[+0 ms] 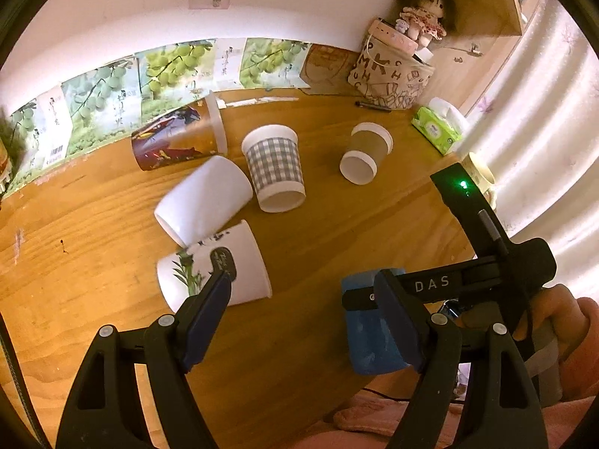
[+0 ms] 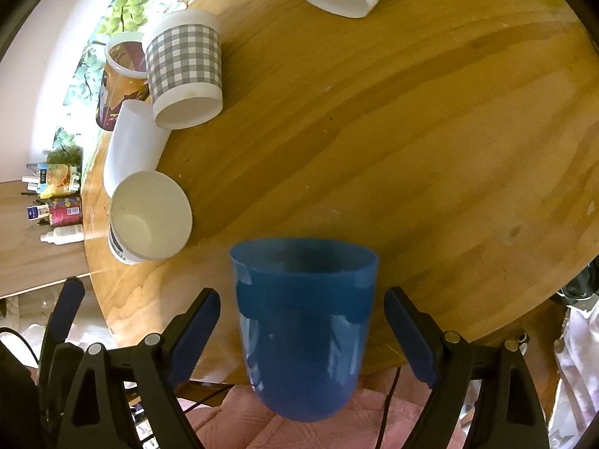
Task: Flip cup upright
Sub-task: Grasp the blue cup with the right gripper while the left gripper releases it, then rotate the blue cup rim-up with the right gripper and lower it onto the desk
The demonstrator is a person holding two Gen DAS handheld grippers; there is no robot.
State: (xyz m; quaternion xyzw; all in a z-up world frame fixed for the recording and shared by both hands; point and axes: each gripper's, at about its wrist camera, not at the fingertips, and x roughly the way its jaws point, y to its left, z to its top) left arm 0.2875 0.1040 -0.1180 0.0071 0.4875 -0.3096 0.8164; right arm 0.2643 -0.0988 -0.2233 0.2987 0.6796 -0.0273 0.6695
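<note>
A blue plastic cup [image 2: 303, 333] lies on its side at the near edge of the round wooden table [image 2: 411, 149], its mouth facing away from the right wrist camera. My right gripper [image 2: 302, 301] is open, its fingers [image 2: 194, 329] on either side of the cup and apart from it. In the left wrist view the blue cup [image 1: 365, 336] sits behind the right gripper [image 1: 378, 292]. My left gripper [image 1: 303, 280] is open and empty above the table, its left finger in front of a white cup with a plant print [image 1: 213, 269].
Several other cups lie tipped: a plain white cup [image 1: 202, 198], a grey checked cup [image 1: 275, 168], a brown-sleeved cup [image 1: 365, 153] and a printed cup [image 1: 179, 138]. A patterned bag with a doll [image 1: 393, 71] and a tissue pack [image 1: 436, 131] stand at the back right.
</note>
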